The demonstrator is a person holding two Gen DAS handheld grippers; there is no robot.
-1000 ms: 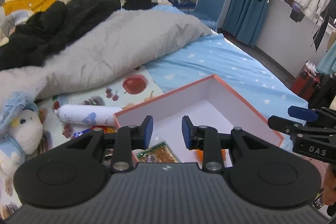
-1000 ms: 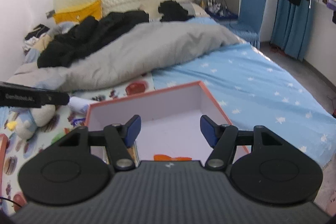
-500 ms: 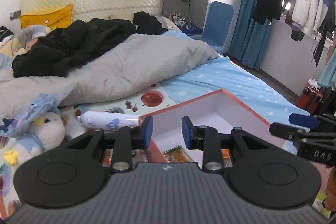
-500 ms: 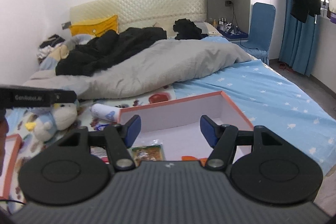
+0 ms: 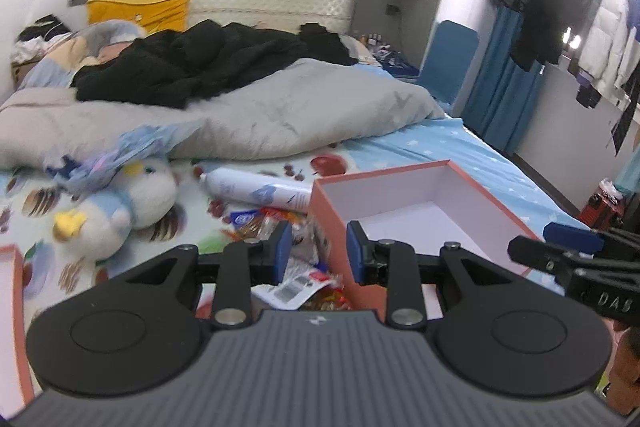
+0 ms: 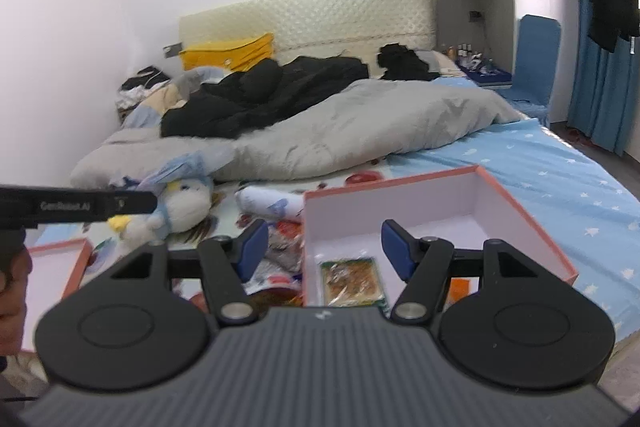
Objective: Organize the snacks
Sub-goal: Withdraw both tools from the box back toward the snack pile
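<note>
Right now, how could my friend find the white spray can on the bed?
Start at the pink box on the bed. Just left of its far corner, the white spray can lies on its side, between the box and the plush duck. It is the only long smooth tube; the snack packets nearby are flat and crinkly.

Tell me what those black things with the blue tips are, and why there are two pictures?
They are tongs that a person holds, one in each hand. Each has a small camera looking along its two fingers, so you get one picture from the left tongs and one from the right tongs. Both are open and hold nothing. Below is a bed with a pink box; a green snack packet lies inside. Beside the box lie a pile of snack packets, a white bottle and a plush toy.
</note>
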